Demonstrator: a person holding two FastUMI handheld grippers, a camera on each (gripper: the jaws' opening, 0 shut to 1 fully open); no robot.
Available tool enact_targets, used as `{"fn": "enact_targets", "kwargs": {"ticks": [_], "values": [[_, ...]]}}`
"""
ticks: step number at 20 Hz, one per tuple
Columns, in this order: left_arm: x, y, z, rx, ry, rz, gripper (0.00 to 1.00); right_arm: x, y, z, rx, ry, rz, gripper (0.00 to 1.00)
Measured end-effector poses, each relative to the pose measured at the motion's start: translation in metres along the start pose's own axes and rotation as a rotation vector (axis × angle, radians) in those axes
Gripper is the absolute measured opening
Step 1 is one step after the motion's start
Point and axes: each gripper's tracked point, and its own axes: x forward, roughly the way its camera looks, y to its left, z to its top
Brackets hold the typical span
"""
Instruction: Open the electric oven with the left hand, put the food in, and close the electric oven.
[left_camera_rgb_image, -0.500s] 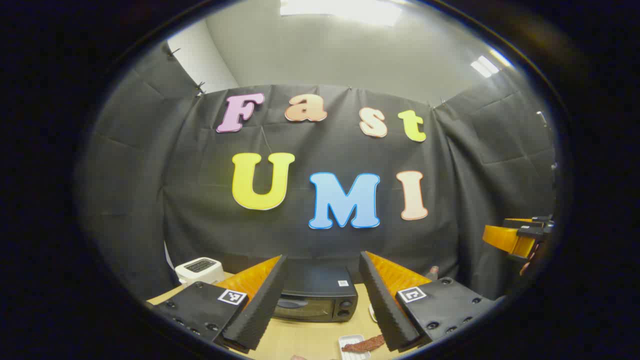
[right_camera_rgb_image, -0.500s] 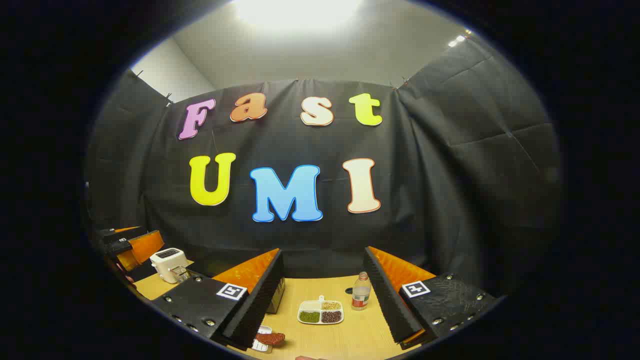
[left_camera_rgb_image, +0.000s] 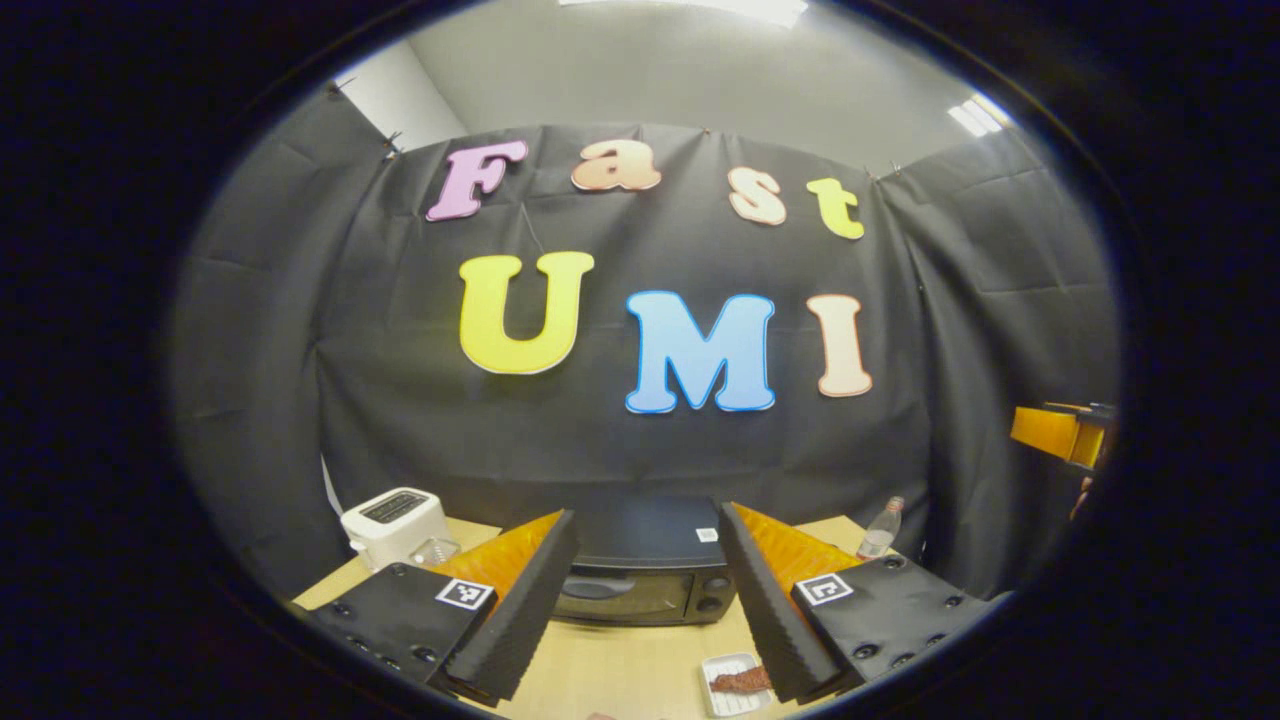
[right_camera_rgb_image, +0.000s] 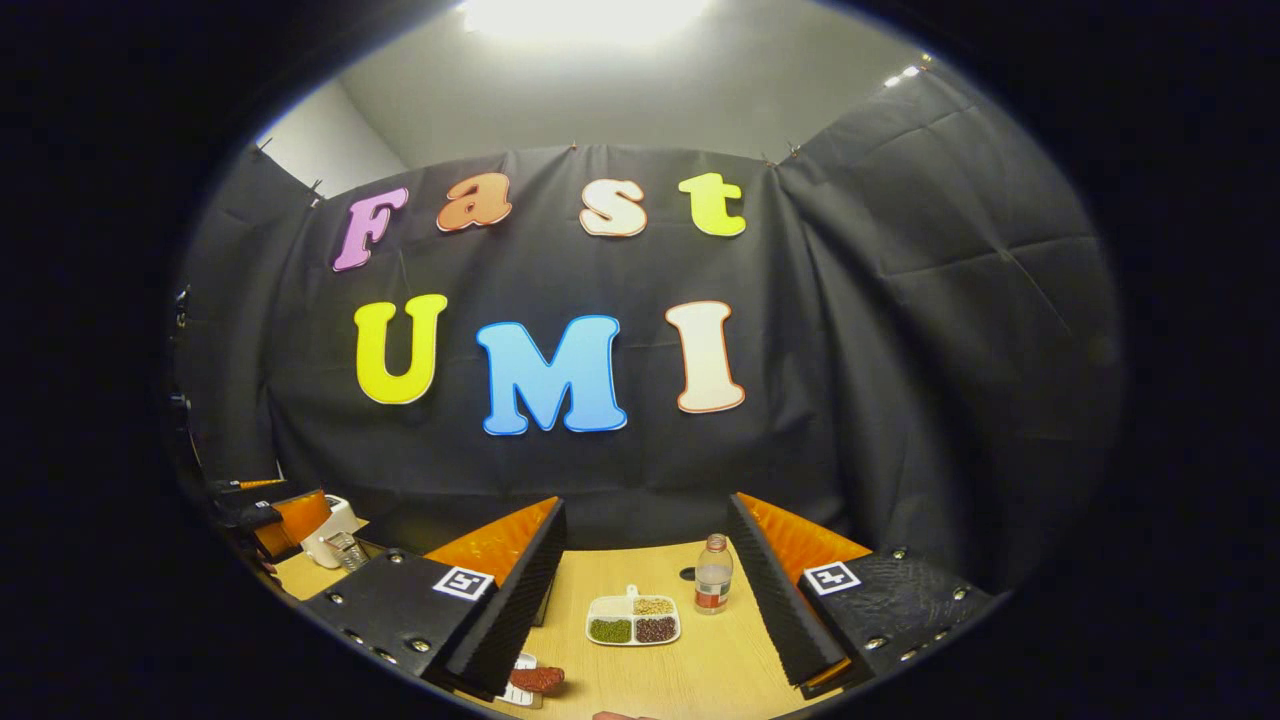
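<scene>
- Two claws, both spread wide with nothing between the fingers.
- Left gripper view: left claw (left_camera_rgb_image: 645, 600) held above the table (left_camera_rgb_image: 610, 670), released, aimed at the electric oven (left_camera_rgb_image: 645, 575).
- Oven sits at the table's far edge against the booth wall, door closed, knobs on its right side.
- White toaster (left_camera_rgb_image: 395, 525) toward the table's far left corner, well apart from the oven.
- Small white tray (left_camera_rgb_image: 722, 690) with a reddish piece of food (left_camera_rgb_image: 740, 681) near the table's near edge, partly hidden behind the claw's right finger.
- Clear bottle (left_camera_rgb_image: 880, 535) at the far right edge of the table.
- Right claw (left_camera_rgb_image: 1060, 435) visible at the far right, off the table; state not readable from here.
- Right gripper view: right claw (right_camera_rgb_image: 650, 605) released, held above the table (right_camera_rgb_image: 700, 670).
- Divided dish (right_camera_rgb_image: 633, 620) with green, dark and tan fillings mid-table, between the fingers in frame; bottle (right_camera_rgb_image: 712, 585) just beside it toward the far edge.
- Food (right_camera_rgb_image: 537, 679) on its tray (right_camera_rgb_image: 518, 692) near the near edge, by the left finger.
- Toaster (right_camera_rgb_image: 335, 535) at the left edge, left claw (right_camera_rgb_image: 270, 515) next to it.
</scene>
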Motion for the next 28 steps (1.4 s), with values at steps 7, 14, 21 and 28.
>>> {"fn": "enact_targets", "kwargs": {"ticks": [7,14,21,28], "values": [[0.076,0.034,-0.084,-0.028,0.172,-0.015,0.97,0.012,0.012,-0.021,-0.029,0.045,-0.054,0.97],[0.135,0.061,-0.134,-0.033,0.265,0.005,0.94,0.028,0.013,-0.042,-0.06,0.096,-0.079,0.97],[0.173,0.074,-0.172,-0.018,0.32,0.011,0.95,0.046,0.019,-0.057,-0.081,0.139,-0.077,0.97],[0.186,0.077,-0.192,0.039,0.344,0.013,0.92,0.048,0.023,-0.063,-0.093,0.15,-0.077,0.97]]}}
